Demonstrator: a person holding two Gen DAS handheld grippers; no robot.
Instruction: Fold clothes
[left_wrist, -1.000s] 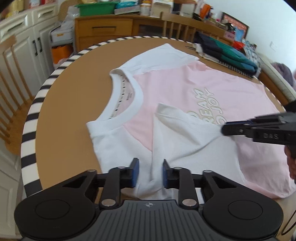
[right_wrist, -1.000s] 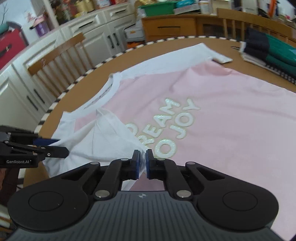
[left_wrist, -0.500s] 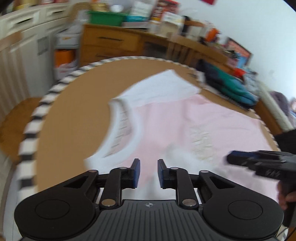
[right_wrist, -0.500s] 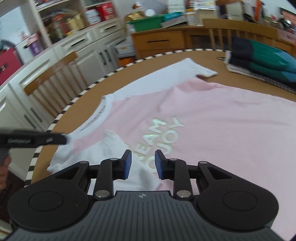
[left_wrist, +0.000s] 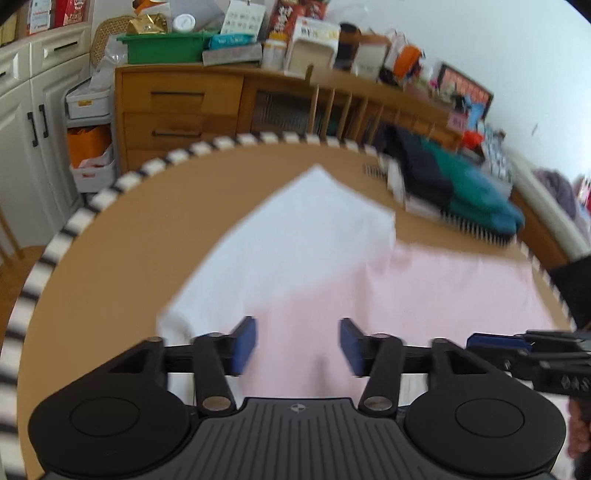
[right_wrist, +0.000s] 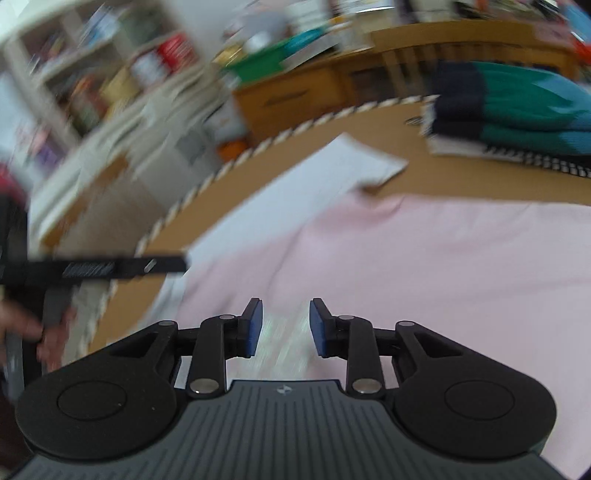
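Note:
A pink T-shirt (left_wrist: 424, 288) with white sleeves lies flat on the round brown table (left_wrist: 110, 258). Its far white sleeve (left_wrist: 306, 229) spreads out ahead of my left gripper (left_wrist: 297, 345). That gripper hovers over the pink cloth with its jaws opening and nothing between the blue pads. The right gripper (left_wrist: 480, 341) comes in from the right edge. In the right wrist view, my right gripper (right_wrist: 286, 326) hangs above the shirt (right_wrist: 424, 266) with jaws opening and empty. The left gripper (right_wrist: 177, 264) shows at the left, and the far sleeve (right_wrist: 317, 173) lies ahead.
A stack of folded dark blue and teal clothes (left_wrist: 465, 188) sits at the table's far right. The table has a black-and-white striped rim (left_wrist: 110, 192). Beyond it stand a wooden sideboard (left_wrist: 177, 110) loaded with boxes, white cabinets (left_wrist: 22, 122) and chairs.
Both grippers have let go of the near white sleeve, which lies folded onto the shirt. They have moved forward over the shirt toward the far sleeve, and their jaws have widened.

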